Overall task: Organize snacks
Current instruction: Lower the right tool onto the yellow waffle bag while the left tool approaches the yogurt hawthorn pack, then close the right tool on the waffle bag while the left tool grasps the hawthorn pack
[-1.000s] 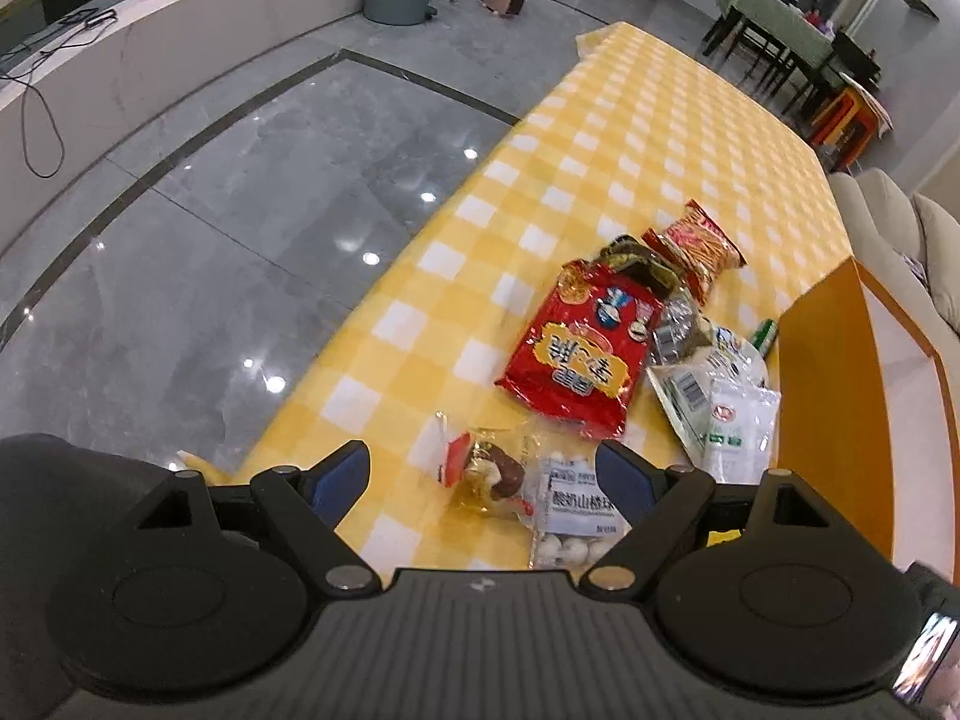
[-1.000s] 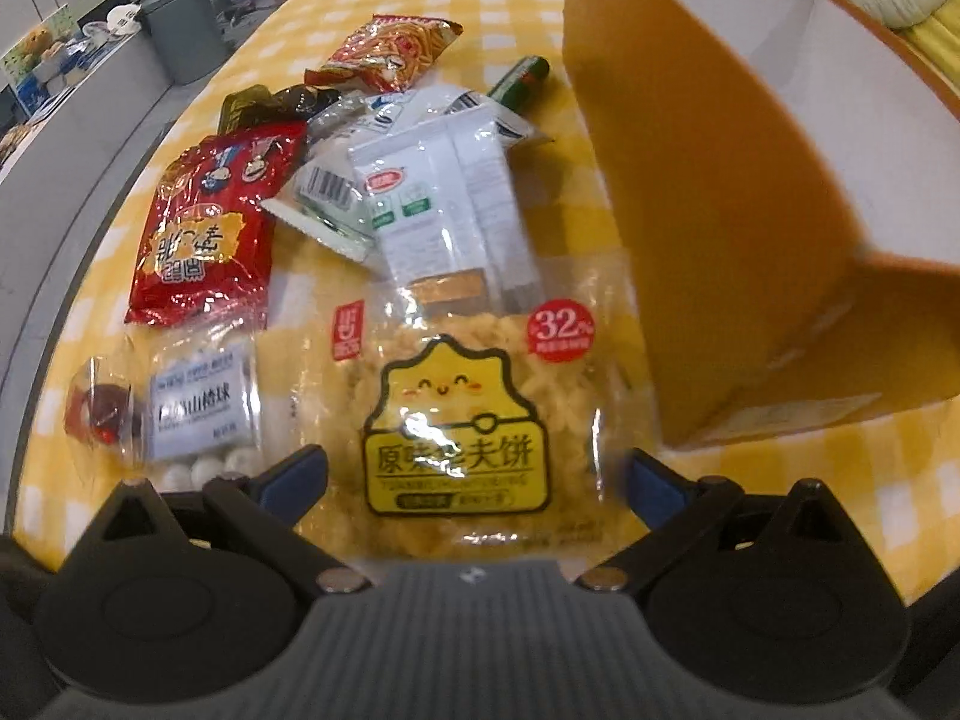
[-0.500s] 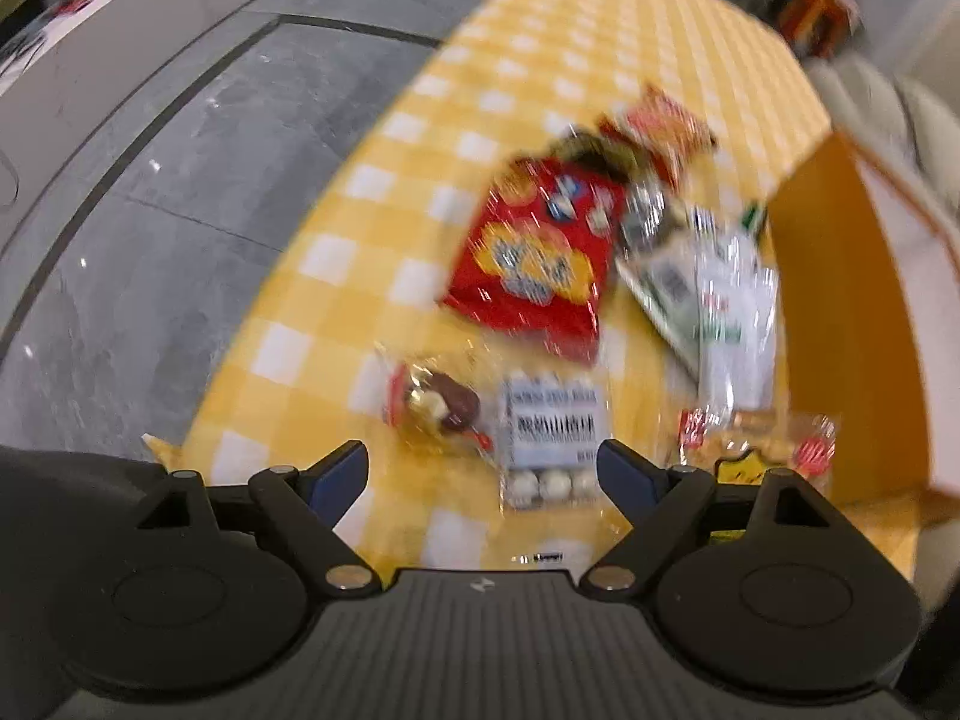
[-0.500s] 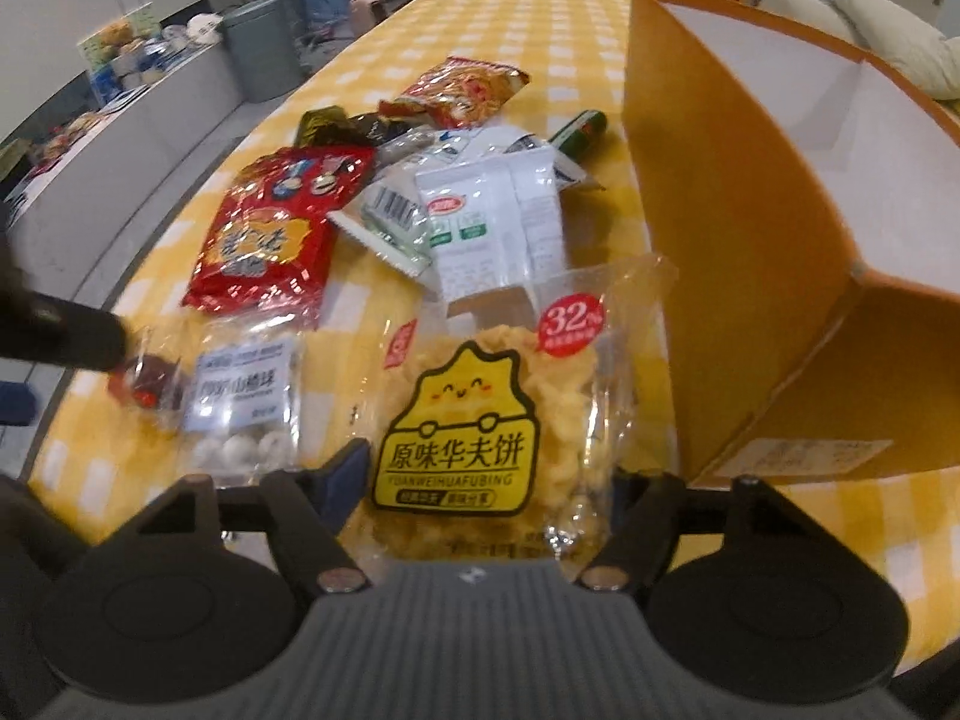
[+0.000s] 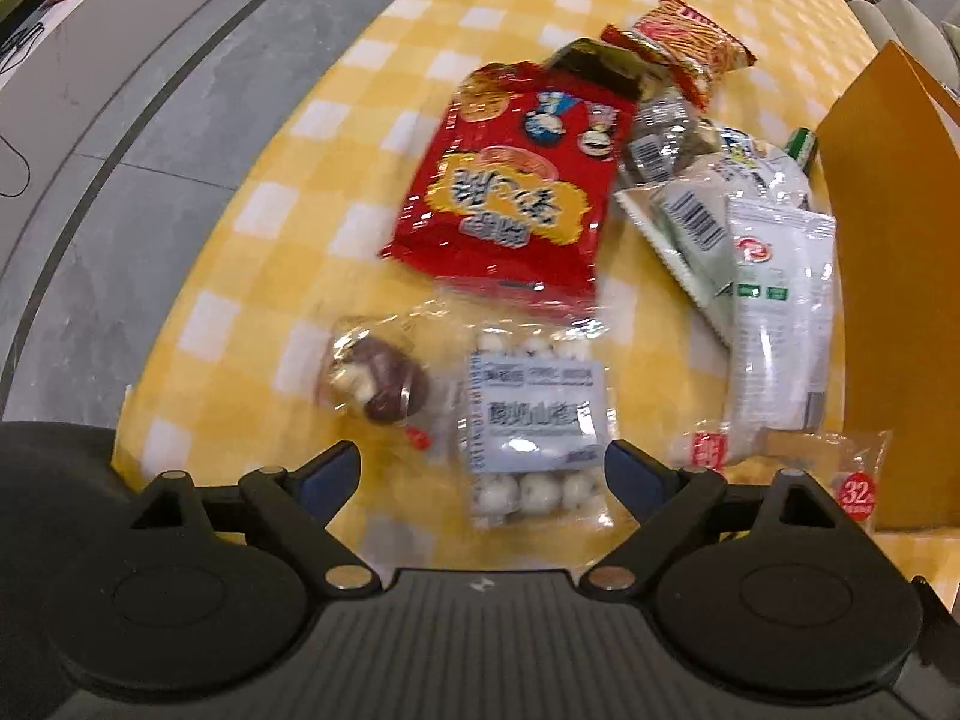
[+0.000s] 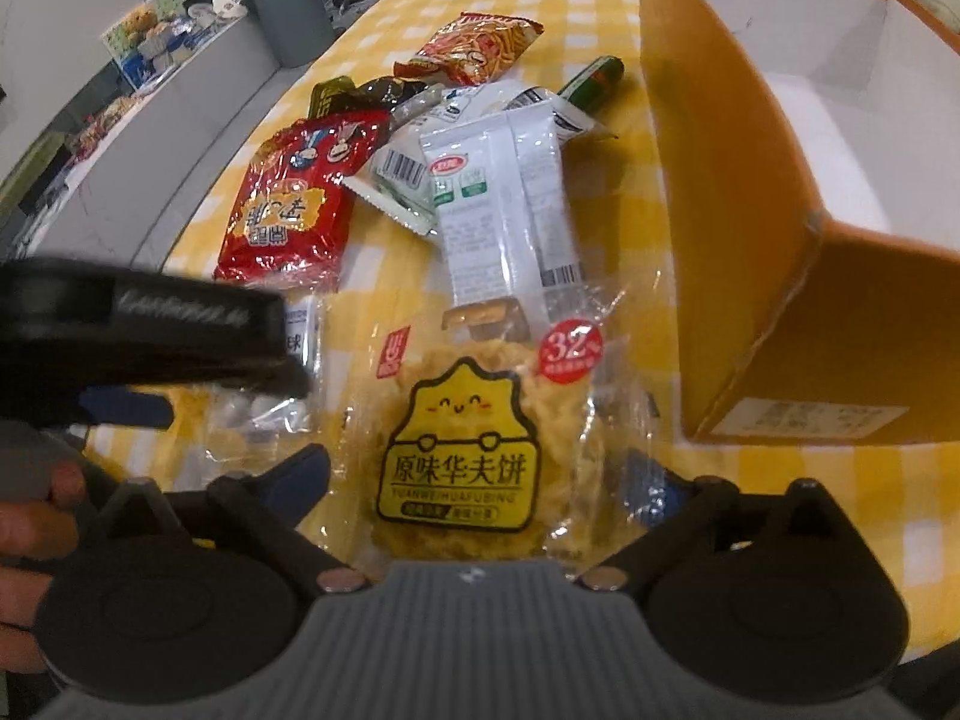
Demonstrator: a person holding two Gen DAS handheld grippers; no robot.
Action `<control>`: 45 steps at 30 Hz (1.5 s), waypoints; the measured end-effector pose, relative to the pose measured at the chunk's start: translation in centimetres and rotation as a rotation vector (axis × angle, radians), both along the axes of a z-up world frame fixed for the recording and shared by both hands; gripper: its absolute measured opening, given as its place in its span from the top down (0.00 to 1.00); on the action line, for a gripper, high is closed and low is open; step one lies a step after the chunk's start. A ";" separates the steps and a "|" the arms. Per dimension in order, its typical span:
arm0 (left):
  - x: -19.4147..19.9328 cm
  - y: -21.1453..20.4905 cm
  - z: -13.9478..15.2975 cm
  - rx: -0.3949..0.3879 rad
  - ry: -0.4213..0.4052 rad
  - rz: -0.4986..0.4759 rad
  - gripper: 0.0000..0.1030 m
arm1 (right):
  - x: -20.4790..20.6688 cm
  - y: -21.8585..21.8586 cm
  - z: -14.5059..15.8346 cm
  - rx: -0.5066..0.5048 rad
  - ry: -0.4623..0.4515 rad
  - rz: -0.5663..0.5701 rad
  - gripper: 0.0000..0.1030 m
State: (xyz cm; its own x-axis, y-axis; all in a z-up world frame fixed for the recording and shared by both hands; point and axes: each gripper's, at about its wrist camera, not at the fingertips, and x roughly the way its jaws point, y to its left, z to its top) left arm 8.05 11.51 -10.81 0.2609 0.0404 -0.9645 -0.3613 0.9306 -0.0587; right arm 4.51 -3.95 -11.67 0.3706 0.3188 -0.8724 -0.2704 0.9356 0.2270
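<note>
Your right gripper [image 6: 480,480] points steeply down over the clear, crinkly waffle-cake packet [image 6: 462,450], a flat bag with a round golden cake inside and a glossy yellow cartoon label; the jaws are opening and stand wide, with the packet lying between the blue fingertips [image 6: 300,474] and its film edge draped over the right-hand tip, so you cannot tell for sure whether a pad still touches it. Your left gripper [image 5: 483,471] also stands wide and holds nothing, with the small see-through bag of white balls [image 5: 531,420], lumpy under a pale blue label, lying on the cloth between its tips. Just left of that bag sits a twisted clear wrapper with a brown, rounded sweet [image 5: 375,381] inside. Beyond them lies the shiny red foil bag [image 5: 510,192], flat and wrinkled, and past it a dark packet and a red-and-orange pack printed with sticks [image 5: 684,45]. To the right, several white matt sachets [image 5: 774,300] with barcodes overlap in a loose heap. The smooth orange cardboard box [image 6: 720,180], white inside, stands open beside the heap. Everything rests on the yellow-and-white checked tablecloth [image 5: 336,180]; in the right wrist view your left gripper's black body crosses the left edge.
</note>
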 end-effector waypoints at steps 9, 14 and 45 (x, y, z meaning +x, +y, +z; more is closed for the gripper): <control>0.7 -1.1 -0.6 0.053 0.044 -0.029 0.27 | -0.4 0.8 -0.4 -0.043 -0.039 0.012 0.03; -0.2 -2.3 0.8 0.101 -0.012 -0.113 0.33 | -0.6 -0.4 -0.1 -0.023 -0.064 -0.024 0.15; -1.6 -1.3 2.2 -0.018 -0.075 -0.096 0.44 | -2.4 -3.4 1.9 0.077 -0.046 0.014 0.26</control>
State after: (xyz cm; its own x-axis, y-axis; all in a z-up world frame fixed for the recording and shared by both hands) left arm 6.41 10.17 -8.64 0.3344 -0.0050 -0.9424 -0.2646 0.9593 -0.0990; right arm 2.13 -7.38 -9.72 0.4049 0.3897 -0.8271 -0.2949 0.9119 0.2853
